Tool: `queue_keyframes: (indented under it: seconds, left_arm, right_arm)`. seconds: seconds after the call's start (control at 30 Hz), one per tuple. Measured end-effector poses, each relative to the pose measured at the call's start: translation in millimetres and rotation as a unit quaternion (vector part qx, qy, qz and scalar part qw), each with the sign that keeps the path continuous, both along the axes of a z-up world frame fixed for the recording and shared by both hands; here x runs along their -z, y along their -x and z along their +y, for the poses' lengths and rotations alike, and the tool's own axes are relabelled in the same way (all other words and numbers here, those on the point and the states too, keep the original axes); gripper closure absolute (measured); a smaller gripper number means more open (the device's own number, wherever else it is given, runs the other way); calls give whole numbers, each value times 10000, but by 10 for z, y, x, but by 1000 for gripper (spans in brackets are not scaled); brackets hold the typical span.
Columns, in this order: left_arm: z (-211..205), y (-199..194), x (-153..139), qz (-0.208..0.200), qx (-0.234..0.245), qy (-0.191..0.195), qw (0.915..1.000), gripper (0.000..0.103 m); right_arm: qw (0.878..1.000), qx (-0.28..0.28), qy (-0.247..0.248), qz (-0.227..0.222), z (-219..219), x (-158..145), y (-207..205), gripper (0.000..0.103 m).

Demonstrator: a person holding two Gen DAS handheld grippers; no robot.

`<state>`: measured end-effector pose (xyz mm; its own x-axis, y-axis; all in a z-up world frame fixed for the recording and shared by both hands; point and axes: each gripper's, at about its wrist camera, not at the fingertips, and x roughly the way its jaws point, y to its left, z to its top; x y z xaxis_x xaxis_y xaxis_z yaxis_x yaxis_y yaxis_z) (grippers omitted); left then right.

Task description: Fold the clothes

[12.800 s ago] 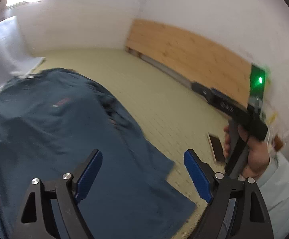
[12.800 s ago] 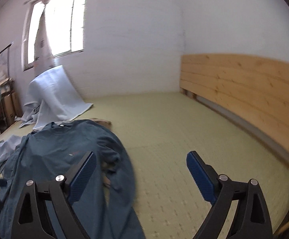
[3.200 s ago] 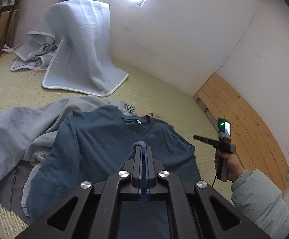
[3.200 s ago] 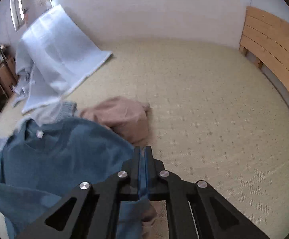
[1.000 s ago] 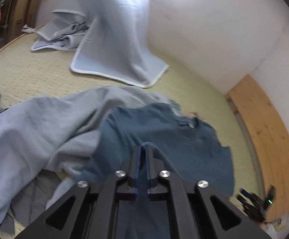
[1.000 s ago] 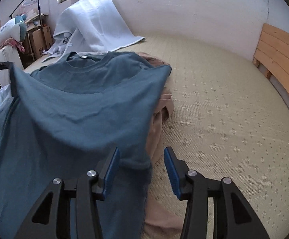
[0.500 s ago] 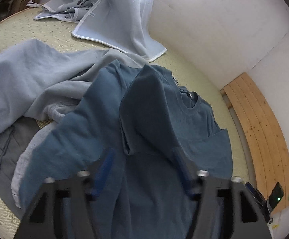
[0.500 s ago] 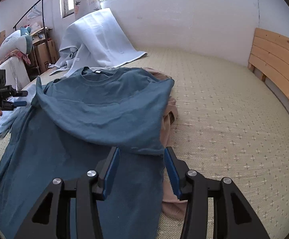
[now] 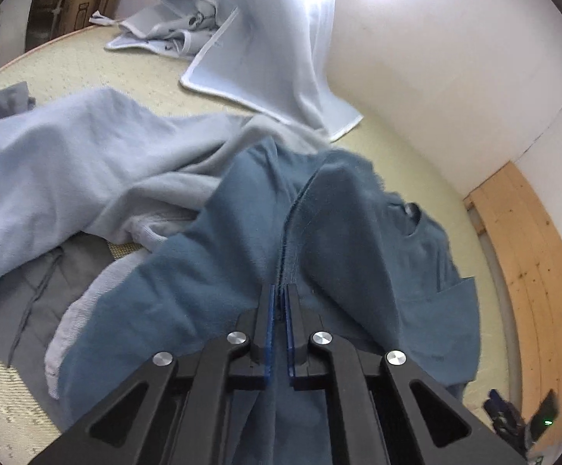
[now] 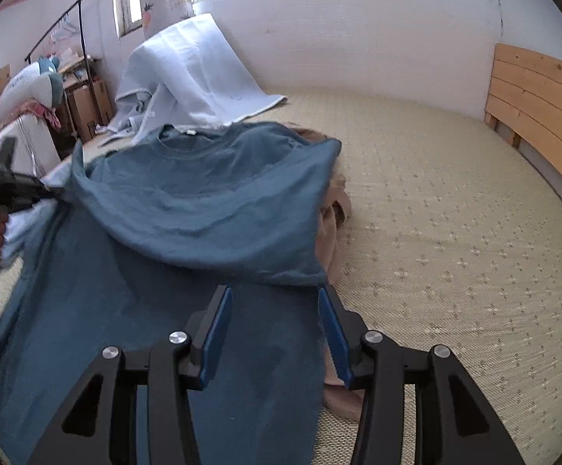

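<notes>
Woven mat (image 10: 435, 232) | left gripper (image 9: 279, 302) fingers pinch teal shirt (image 10: 203, 201) fold | right gripper (image 10: 273, 329) fingers apart, low over shirt

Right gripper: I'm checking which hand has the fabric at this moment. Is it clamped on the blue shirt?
No. The right gripper has its jaws apart with no fabric pinched between them, poised over the blue shirt.
</notes>
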<state>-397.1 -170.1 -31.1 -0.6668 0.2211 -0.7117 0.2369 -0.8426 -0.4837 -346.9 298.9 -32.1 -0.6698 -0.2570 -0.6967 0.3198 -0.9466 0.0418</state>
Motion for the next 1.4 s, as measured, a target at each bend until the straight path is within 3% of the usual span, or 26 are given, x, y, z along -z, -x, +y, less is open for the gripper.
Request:
queue_keyframes:
  seconds: [0.27, 0.5, 0.63, 0.73, 0.9, 1.17, 1.27, 1.4]
  left_arm:
    - [-116, -374, -310, 336, 40, -287, 9990, 100]
    - [-100, -213, 166, -541, -21, -70, 9985, 100]
    - [-96, -216, 225, -601, -67, -39, 9982, 97]
    - [-79, -250, 204, -648, -49, 86, 9978, 87]
    - [-134, -446, 75, -521, -127, 109, 9985, 40]
    - [-265, -1249, -181, -362, -246, 621, 9971, 28]
    - [-227, -1656, -163, -539, -123, 902, 9944, 27]
    - [-174, -2215, -58, -880, -84, 927, 9918, 27]
  right_arm:
    - [9999, 54, -133, -85, 60, 111, 19, 54]
    - [9999, 8, -129, -78, 55, 94, 7, 54]
    - [9999, -32, -122, -36, 43, 60, -10, 54]
    - [10000, -15, -81, -37, 60, 52, -6, 54]
    - [10000, -33, -2, -58, 70, 36, -2, 54]
    - [9998, -172, 87, 100, -23, -128, -115, 54]
    - [9994, -256, 147, 202, -104, -234, -193, 54]
    - [9981, -407, 263, 372, -246, -412, -394, 54]
